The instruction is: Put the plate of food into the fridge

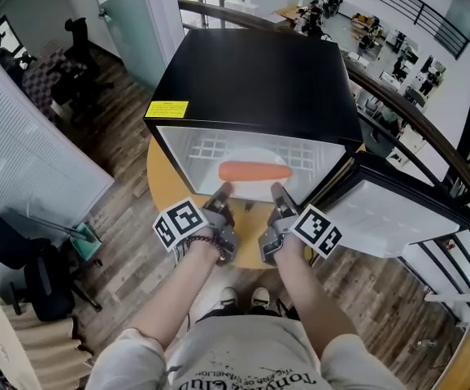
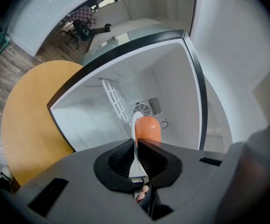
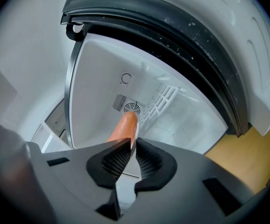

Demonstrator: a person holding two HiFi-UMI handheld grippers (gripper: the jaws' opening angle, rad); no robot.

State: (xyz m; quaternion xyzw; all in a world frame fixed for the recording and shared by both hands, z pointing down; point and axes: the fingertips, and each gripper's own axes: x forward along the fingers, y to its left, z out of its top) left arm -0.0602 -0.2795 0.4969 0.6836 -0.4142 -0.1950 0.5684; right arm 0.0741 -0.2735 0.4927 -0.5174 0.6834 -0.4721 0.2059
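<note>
The left gripper (image 1: 223, 190) and the right gripper (image 1: 277, 190) each pinch the near rim of the white plate (image 1: 251, 158), jaws almost together on its thin edge. The plate is just inside the open fridge (image 1: 251, 80) and carries a long orange food (image 1: 255, 171) whose kind I cannot tell. The fridge hides most of the round table (image 1: 165, 187).

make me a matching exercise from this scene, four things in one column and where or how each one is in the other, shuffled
Things
1. fridge door
2. plate
3. orange food
4. round table

Places and states
A. lying on the plate
B. carrying the fridge
C. swung open
D. clamped at its rim by the left gripper and right gripper

Pairs: 1-C, 2-D, 3-A, 4-B
</note>
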